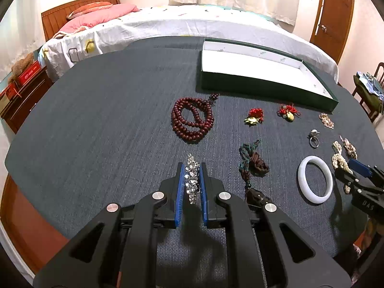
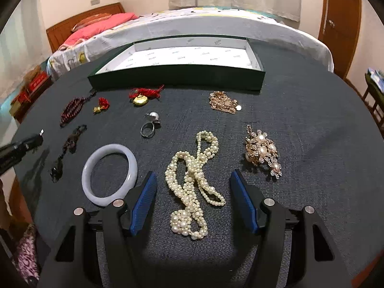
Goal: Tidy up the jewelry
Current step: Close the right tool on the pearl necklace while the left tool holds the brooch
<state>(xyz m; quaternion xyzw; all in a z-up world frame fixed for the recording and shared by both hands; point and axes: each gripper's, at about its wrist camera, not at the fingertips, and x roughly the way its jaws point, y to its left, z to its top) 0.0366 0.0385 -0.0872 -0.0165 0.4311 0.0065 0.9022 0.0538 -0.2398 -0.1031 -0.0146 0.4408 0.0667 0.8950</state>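
Note:
My left gripper (image 1: 191, 168) is shut on a silver crystal bracelet (image 1: 192, 178) low over the dark table mat. My right gripper (image 2: 193, 175) is open, its blue pads on either side of a pearl necklace (image 2: 192, 184) lying on the mat. It also shows in the left wrist view (image 1: 360, 168). The green tray with a white lining (image 1: 252, 68) stands at the back, also seen in the right wrist view (image 2: 182, 57), with nothing in it.
On the mat lie dark red beads (image 1: 192, 120), two red-tasselled charms (image 1: 254, 116) (image 1: 289, 112), a brown-green cord (image 1: 252, 163), a white jade bangle (image 2: 109, 174), a pearl ring (image 2: 150, 126), a gold chain (image 2: 223, 102) and a pearl brooch (image 2: 262, 152). A bed stands behind.

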